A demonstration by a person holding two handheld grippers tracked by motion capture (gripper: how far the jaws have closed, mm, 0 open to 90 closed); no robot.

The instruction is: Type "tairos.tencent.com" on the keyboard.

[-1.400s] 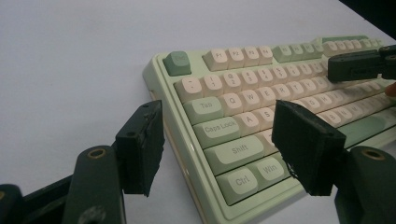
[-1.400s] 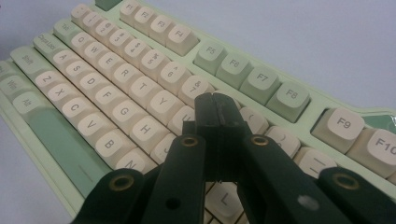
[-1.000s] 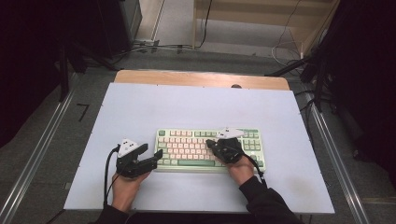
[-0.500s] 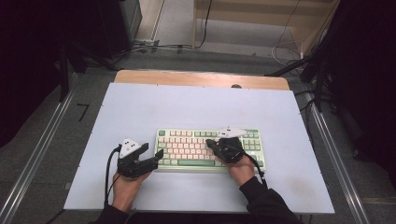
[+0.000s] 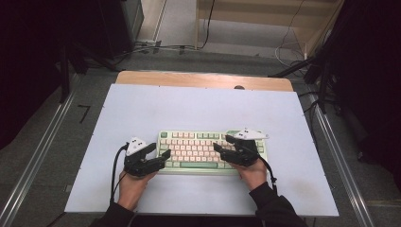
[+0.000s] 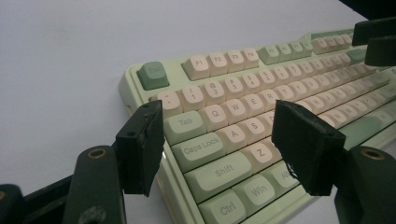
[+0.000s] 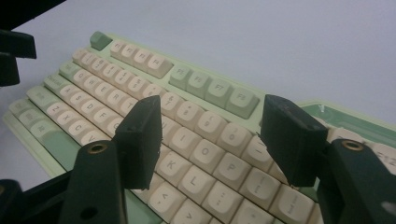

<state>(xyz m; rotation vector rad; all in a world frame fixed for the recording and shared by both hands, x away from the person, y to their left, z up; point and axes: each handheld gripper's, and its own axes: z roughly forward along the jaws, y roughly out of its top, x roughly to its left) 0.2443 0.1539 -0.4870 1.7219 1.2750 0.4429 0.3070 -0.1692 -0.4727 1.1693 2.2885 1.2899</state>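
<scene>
Between two released grippers, left (image 5: pixel 161 153) and right (image 5: pixel 221 143), keyboard (image 5: pixel 198 151) flat, long axis side to side, spacebar edge toward person.

Black tongs (image 5: pixel 161 155), brass screws, dark sleeves (image 5: pixel 269 203)

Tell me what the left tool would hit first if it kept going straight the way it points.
Most likely the keyboard: the left tool, jaws open with nothing between them, aims at its left end, around the Caps Lock and A keys. How high it hovers above them is unclear.
</scene>
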